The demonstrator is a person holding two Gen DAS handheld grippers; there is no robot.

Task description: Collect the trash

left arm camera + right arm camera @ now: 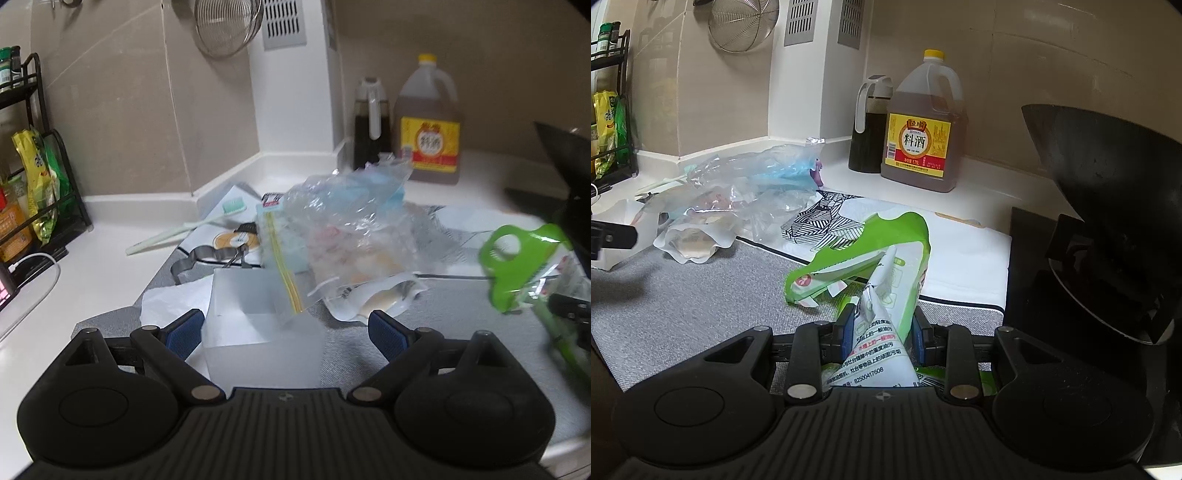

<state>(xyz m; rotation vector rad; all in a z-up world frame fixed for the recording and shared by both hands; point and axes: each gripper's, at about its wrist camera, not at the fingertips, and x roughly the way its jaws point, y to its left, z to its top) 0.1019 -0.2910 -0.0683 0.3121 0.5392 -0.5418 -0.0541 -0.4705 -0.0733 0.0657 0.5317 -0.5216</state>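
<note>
So the left tongs (286,328) are spread wide, blue ribbed pads well apart, with nothing pinched. A frosted, boxy translucent container (258,332) sits between them, but the pads aren't touching it. Just past it is the trash pile: a crinkly clear plastic bag (354,218) with a yellow zip strip, slumped over a flat white pouch (376,295) with wavy edges. It all lies on a grey woven mat (424,332) on the white surface (92,266). A pale green toothbrush (184,229) lies to the left of the pile.

The right tongs (882,328) are clamped on a glossy green-and-white wrapper (879,266), crumpled and twisted into a cone where the pads squeeze it, its green end flopping forward over the mat.

Further back there's a big amber jug (923,125) with a yellow cap beside a dark glass dispenser (868,125), a wire mesh strainer (742,22) hanging on the tiled wall, and a matte black wok (1108,184) on the right.
</note>
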